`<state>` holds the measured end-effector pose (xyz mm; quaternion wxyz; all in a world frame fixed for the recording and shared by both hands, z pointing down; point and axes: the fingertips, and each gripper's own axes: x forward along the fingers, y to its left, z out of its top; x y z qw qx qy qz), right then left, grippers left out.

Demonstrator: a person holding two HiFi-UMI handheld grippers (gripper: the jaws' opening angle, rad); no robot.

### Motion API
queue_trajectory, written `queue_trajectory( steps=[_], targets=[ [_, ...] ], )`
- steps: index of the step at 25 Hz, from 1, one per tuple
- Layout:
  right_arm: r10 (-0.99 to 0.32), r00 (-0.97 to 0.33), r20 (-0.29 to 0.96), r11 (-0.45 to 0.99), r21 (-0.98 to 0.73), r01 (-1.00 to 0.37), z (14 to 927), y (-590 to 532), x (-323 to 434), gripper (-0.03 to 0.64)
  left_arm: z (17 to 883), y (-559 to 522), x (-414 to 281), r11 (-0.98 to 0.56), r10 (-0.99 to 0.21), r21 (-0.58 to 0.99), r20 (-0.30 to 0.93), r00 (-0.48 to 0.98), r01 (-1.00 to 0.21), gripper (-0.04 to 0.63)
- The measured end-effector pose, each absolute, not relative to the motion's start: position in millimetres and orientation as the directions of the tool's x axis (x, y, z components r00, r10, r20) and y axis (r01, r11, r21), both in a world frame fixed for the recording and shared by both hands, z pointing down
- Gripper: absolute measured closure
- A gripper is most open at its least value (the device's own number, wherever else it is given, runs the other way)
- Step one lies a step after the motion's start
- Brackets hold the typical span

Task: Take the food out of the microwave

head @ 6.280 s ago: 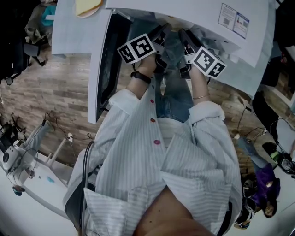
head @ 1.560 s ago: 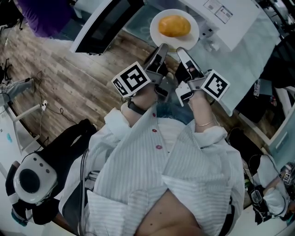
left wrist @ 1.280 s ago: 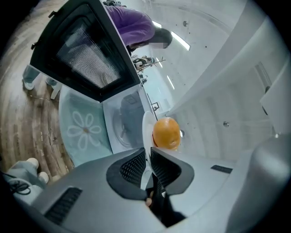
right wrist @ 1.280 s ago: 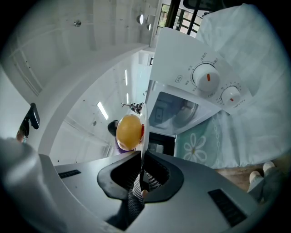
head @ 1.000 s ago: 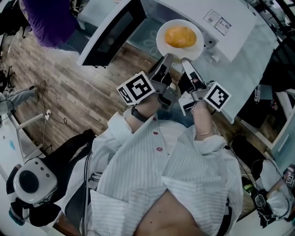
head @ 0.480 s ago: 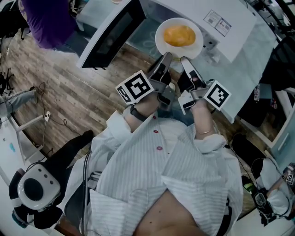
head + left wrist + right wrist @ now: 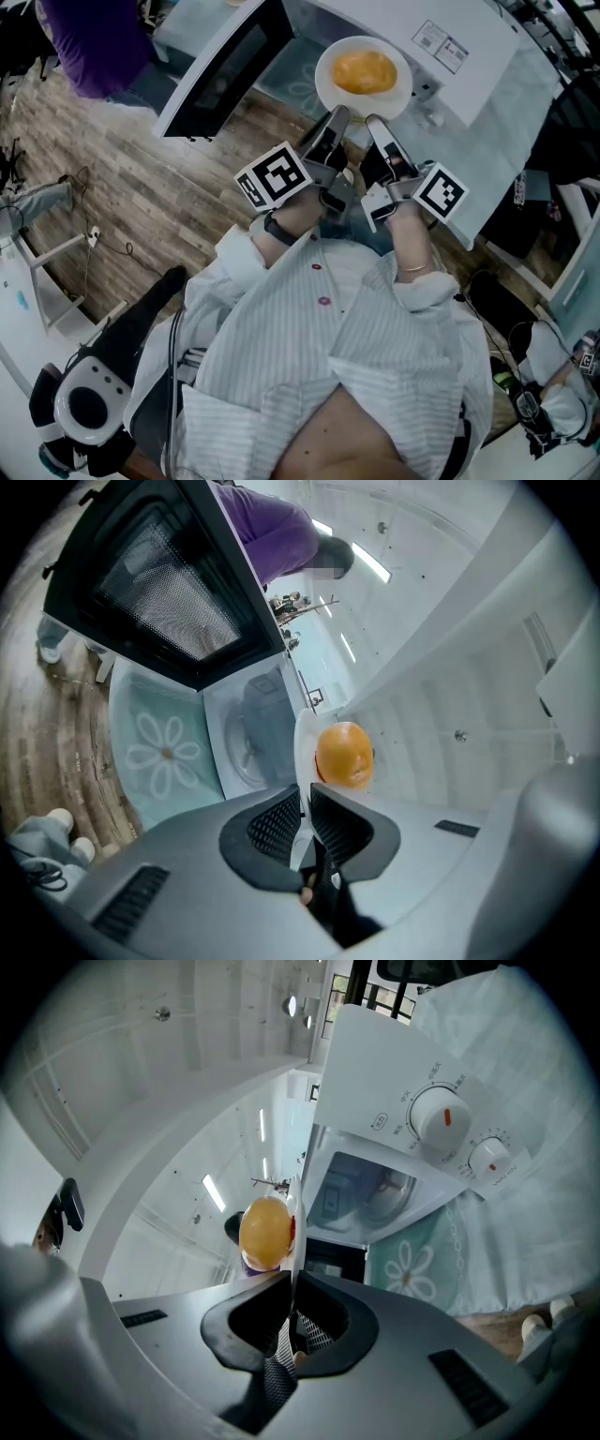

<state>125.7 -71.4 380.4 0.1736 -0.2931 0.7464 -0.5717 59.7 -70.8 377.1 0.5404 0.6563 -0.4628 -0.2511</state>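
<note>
The left gripper point(image 7: 336, 117) and right gripper point(image 7: 375, 124) each pinch the near rim of the plate point(image 7: 324, 82); the bun point(image 7: 365, 70) sits on it just ahead; it looks out of the open microwave point(image 7: 469, 66); putting it down is left.

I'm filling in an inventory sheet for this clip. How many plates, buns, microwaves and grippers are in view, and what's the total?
plate: 1
bun: 1
microwave: 1
grippers: 2 (left gripper and right gripper, each shut on the plate's rim)
Total: 5
</note>
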Motion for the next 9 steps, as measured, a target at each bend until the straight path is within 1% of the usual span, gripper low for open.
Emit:
queue_trajectory(
  steps=[9],
  targets=[
    [-0.639, -0.765, 0.077, 0.18, -0.952, -0.246, 381.6, -73.6, 127.6, 0.574, 378.2, -73.1, 60.9, 0.01, -0.878, 0.942, 0.168, 0.448, -0.334, 0.552]
  ],
)
